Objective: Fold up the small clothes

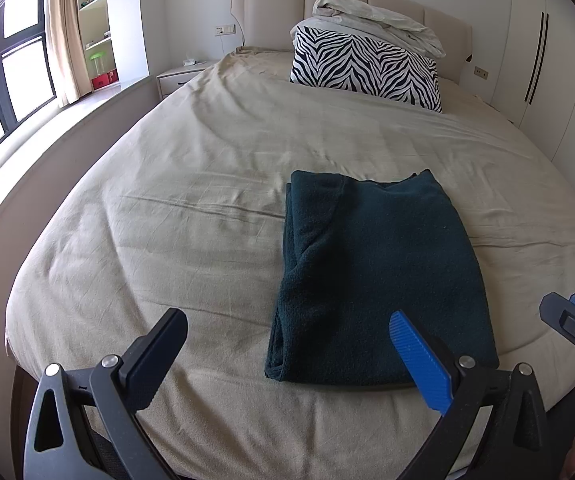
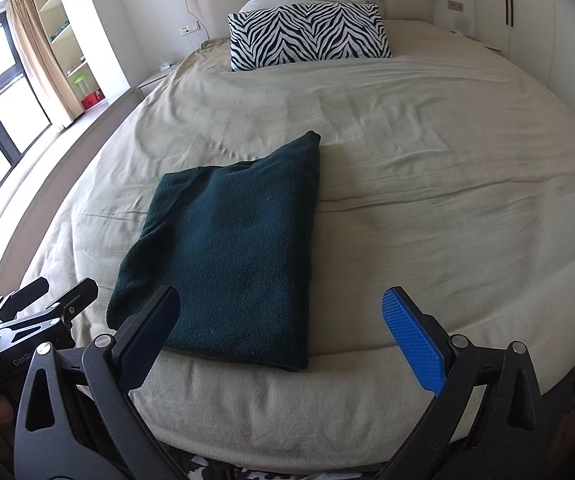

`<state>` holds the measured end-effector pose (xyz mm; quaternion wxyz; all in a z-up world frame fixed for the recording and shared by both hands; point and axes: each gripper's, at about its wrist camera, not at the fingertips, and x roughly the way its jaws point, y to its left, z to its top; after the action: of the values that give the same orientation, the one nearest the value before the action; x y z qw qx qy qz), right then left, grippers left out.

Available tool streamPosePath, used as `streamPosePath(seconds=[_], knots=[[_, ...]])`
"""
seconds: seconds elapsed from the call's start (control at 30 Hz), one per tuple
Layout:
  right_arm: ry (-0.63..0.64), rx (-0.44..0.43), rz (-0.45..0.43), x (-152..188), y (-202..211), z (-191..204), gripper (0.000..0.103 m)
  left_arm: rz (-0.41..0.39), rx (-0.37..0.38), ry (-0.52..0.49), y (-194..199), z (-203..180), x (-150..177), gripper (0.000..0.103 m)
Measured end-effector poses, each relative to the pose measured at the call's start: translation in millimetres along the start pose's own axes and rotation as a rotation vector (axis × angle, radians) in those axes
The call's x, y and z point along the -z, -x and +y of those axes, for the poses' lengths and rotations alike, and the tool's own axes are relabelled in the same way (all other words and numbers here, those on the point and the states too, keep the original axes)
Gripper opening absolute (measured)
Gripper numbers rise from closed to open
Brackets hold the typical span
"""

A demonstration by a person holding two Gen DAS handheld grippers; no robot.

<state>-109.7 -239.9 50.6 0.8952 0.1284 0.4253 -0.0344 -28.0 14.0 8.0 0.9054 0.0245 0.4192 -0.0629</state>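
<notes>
Left wrist view: the left gripper (image 1: 287, 334) is seen w/ jaws spread wide, nothing held, above the near edge of the bed w/ beige wrinkled sheet (image 1: 167, 208). The folded dark teal knit garment (image 1: 375, 272) is laid flat on the sheet, just beyond the blue-padded finger (image 1: 419, 364). A zebra-print pillow (image 1: 363, 66) is seen at the headboard — a crumpled white duvet (image 1: 375, 20) is piled on it.

Right wrist view: the right gripper (image 2: 283, 316) is shown w/ jaws wide, empty. The garment (image 2: 239, 248) lies just ahead, left of centre, near the foot edge — the black finger (image 2: 147, 336) overlaps its near corner; contact can't be told.
</notes>
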Motion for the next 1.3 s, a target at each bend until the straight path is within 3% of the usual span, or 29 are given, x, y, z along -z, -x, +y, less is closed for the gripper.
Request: streamPosePath(seconds=[1.3], knots=[[0.001,0.000,0.004,2.3,-1.4,-0.1,0.103,0.003,0.005,-0.002,-1.5,0.4,5.2,0.103]])
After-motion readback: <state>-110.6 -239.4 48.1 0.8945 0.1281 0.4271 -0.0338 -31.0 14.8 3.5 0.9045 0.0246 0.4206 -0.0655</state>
